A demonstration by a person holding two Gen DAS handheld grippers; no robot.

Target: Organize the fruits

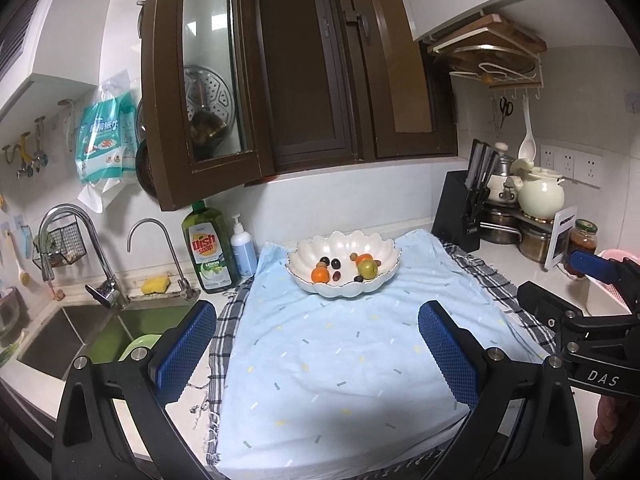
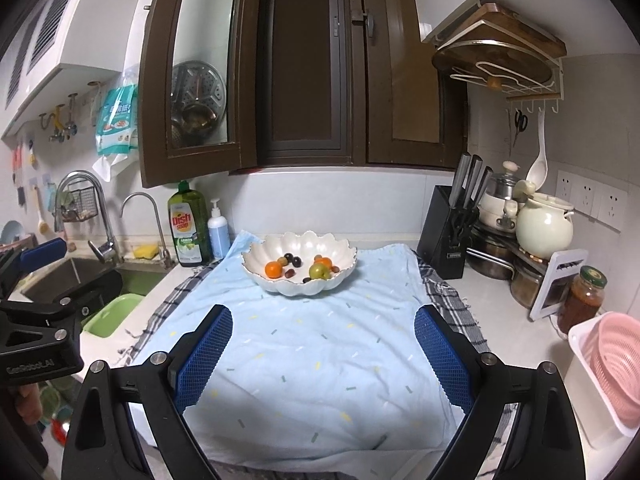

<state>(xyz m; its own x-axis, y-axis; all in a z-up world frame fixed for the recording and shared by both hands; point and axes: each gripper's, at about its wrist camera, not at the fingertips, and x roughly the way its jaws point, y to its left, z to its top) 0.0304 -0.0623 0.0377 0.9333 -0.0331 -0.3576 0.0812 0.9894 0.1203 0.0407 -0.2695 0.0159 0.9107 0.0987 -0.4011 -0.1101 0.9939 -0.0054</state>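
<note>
Both sets of jaws wide apart and empty: left gripper (image 1: 316, 344) and right gripper (image 2: 324, 354) low in frame over the pale blue speckled towel (image 2: 320, 360), well short of the scalloped white bowl (image 2: 256, 264) just above frame centre. Probably best to come in slow and level, then pinch one fruit from above, clear of its neighbours. Glossy ceramic rim; smooth round orange (image 2: 273, 269), green apple (image 2: 319, 271), small dark grapes (image 2: 297, 261); soft wrinkled cloth.

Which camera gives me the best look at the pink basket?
Right wrist view: the pink basket shows its slatted side in a white tray at the right edge. The left wrist view shows only a sliver behind the right gripper.
</note>
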